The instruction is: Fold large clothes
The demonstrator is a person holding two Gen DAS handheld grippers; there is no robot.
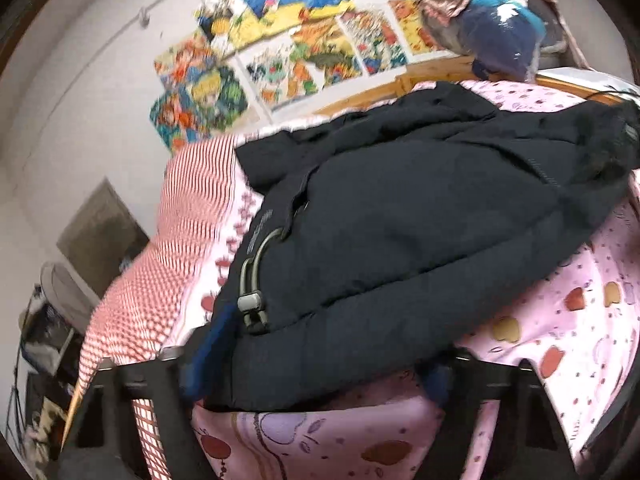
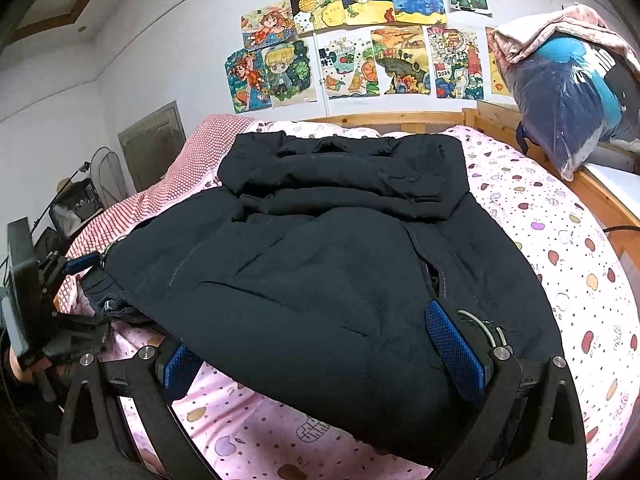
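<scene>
Two hand-held grippers, one garment. Item: dark padded jacket (image 2: 320, 264), lying spread on bed w/ pink fruit-print sheet (image 2: 560, 240); far portion folded over into a flat band near the wooden headboard (image 2: 400, 118).

Right hand-held gripper (image 2: 320, 356): jaws spread wide, straddling the jacket's near hem. Right blue pad (image 2: 454, 348) lies on top of the fabric, next to a grey drawcord loop (image 2: 480, 326); left blue pad (image 2: 178, 364) sits at the hem edge, over the sheet. Nothing pinched.

Left hand-held gripper (image 1: 312, 376): jaws also wide apart, jacket edge bulging between them. Left blue pad (image 1: 204, 356) touches the fabric; right pad mostly hidden under the hem. Frame blurred; actual clamping can't be confirmed. Cord w/ grey toggle (image 1: 250, 304) lies just beside it on the jacket.

Misc.: red-checked bedding (image 2: 180, 176) along left side; drawings (image 2: 360, 32) on wall; bagged bundle (image 2: 568, 96) at right.
</scene>
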